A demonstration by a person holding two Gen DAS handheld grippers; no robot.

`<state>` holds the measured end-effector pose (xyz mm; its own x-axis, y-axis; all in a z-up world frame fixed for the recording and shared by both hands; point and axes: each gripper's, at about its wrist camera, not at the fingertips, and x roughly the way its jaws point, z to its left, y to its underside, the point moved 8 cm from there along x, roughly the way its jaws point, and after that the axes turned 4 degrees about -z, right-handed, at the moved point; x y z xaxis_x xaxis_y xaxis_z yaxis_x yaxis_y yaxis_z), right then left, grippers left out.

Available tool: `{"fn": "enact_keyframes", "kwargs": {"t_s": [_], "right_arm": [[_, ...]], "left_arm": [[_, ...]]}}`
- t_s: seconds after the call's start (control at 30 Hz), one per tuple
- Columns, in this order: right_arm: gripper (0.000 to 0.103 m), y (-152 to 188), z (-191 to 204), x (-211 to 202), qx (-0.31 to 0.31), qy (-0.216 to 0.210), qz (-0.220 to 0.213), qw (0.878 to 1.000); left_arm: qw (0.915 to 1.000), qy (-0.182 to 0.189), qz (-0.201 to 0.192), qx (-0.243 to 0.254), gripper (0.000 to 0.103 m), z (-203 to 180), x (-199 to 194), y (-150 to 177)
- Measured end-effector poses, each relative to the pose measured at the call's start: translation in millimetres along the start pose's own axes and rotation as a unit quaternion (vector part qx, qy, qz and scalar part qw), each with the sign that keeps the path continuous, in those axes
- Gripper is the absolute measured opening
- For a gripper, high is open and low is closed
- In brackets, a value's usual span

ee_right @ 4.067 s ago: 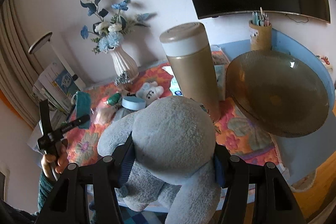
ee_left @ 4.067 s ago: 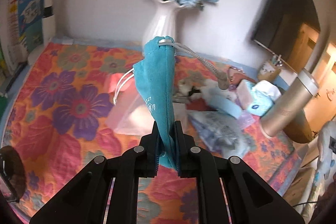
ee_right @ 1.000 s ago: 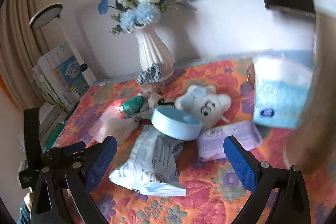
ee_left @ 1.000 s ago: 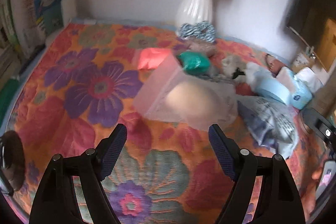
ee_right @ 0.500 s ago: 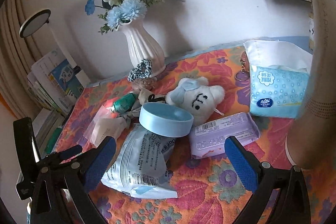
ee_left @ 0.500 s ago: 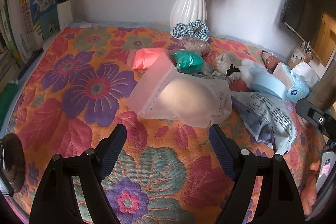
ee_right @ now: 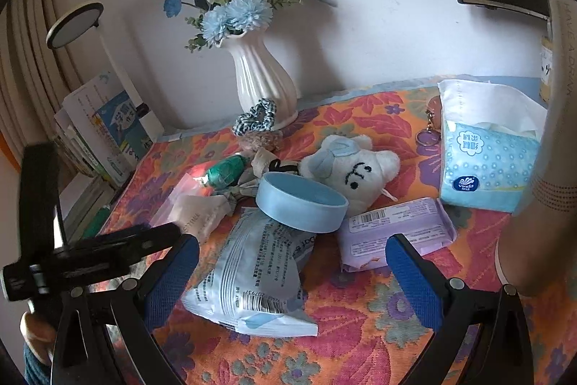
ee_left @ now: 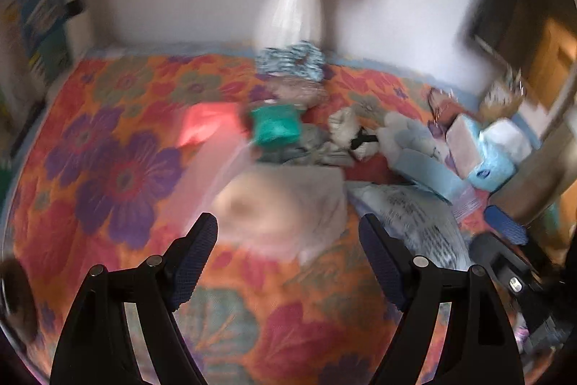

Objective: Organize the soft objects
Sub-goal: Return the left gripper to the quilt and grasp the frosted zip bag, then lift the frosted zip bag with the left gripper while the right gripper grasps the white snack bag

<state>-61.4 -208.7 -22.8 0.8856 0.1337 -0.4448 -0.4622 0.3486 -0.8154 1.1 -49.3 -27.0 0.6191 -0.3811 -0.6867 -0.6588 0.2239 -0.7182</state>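
Note:
Both grippers are open and empty over the floral tablecloth. My left gripper [ee_left: 288, 237] hovers just in front of a clear bag holding a pale soft item [ee_left: 277, 204]; that view is blurred. Behind the bag lie a green pouch [ee_left: 276, 123] and a checked scrunchie [ee_left: 288, 60]. My right gripper [ee_right: 290, 262] hovers over a white-blue wipes packet [ee_right: 252, 269]. Beyond it are a blue round lid [ee_right: 301, 204], a white plush bear [ee_right: 355, 168] and a purple packet [ee_right: 396, 230]. The left gripper [ee_right: 90, 258] shows at the left of the right wrist view.
A white vase with blue flowers [ee_right: 261, 78] stands at the back. A tissue pack [ee_right: 487, 161] and a tall tan flask [ee_right: 541, 168] stand at the right. Books [ee_right: 108, 132] lean at the table's left edge. A keyring [ee_right: 429, 132] lies by the tissues.
The teal pouch and grey plush held 4.1 s ago are gone from the grippers; both are open. The left gripper is moving closer to the clear bag, blurring its view. The right gripper edged forward.

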Motion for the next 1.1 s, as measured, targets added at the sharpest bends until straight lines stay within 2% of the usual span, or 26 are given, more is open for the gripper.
{"fn": "enact_keyframes", "kwargs": {"t_s": [0.07, 0.17, 0.2, 0.23, 0.33, 0.5, 0.57, 0.67, 0.7, 0.73, 0.8, 0.87, 0.97, 1.0, 1.07, 1.1], "right_arm": [[0.103, 0, 0, 0, 0.004, -0.007, 0.001, 1.0], [0.103, 2, -2, 1, 0.012, -0.014, 0.009, 1.0], [0.103, 2, -2, 2, 0.013, -0.017, 0.01, 1.0], [0.103, 2, -2, 2, 0.014, -0.019, 0.012, 1.0], [0.103, 4, 0, 3, 0.01, -0.017, 0.016, 1.0], [0.103, 13, 15, 18, -0.037, -0.006, 0.053, 0.998], [0.103, 18, 20, 24, -0.056, 0.007, 0.069, 0.996], [0.103, 21, 25, 29, -0.072, 0.013, 0.077, 0.994], [0.103, 21, 24, 29, -0.072, 0.013, 0.077, 0.994], [0.103, 22, 24, 29, -0.07, 0.012, 0.078, 0.994], [0.103, 22, 19, 33, -0.058, 0.008, 0.088, 0.994], [0.103, 24, 17, 37, -0.046, 0.0, 0.1, 0.994], [0.103, 25, 17, 39, -0.042, -0.006, 0.106, 0.993], [0.103, 25, 18, 39, -0.039, -0.008, 0.109, 0.993], [0.103, 27, 20, 39, -0.027, -0.016, 0.113, 0.993], [0.103, 27, 22, 39, -0.026, -0.017, 0.112, 0.993]], "left_arm": [[0.9994, -0.017, 0.015, 0.027, 0.079, -9, 16, -2], [0.9925, -0.101, 0.007, 0.068, 0.079, -2, 30, -7], [0.9912, -0.113, 0.008, 0.069, 0.079, 4, 29, -6], [0.9912, -0.116, 0.007, 0.063, 0.079, 11, 26, -4], [0.995, -0.098, 0.006, 0.019, 0.079, 41, 9, 4], [0.9924, -0.111, 0.029, -0.044, 0.079, 103, -11, 27], [0.9942, -0.085, 0.036, -0.055, 0.079, 107, -14, 32], [0.9975, 0.004, 0.028, -0.065, 0.079, 91, -25, 30], [0.9966, 0.046, 0.021, -0.065, 0.079, 80, -30, 25], [0.9955, 0.066, 0.014, -0.067, 0.08, 72, -33, 18], [0.9962, 0.053, 0.002, -0.069, 0.083, 70, -30, 3], [0.9978, 0.015, -0.005, -0.064, 0.083, 72, -19, -10], [0.9971, -0.06, 0.015, -0.044, 0.082, 79, 17, -21], [0.9964, -0.073, 0.025, -0.035, 0.081, 79, 27, -20], [0.9963, -0.075, 0.033, -0.026, 0.071, 77, 36, -13], [0.9964, -0.078, 0.024, -0.02, 0.065, 77, 35, -9]]}}
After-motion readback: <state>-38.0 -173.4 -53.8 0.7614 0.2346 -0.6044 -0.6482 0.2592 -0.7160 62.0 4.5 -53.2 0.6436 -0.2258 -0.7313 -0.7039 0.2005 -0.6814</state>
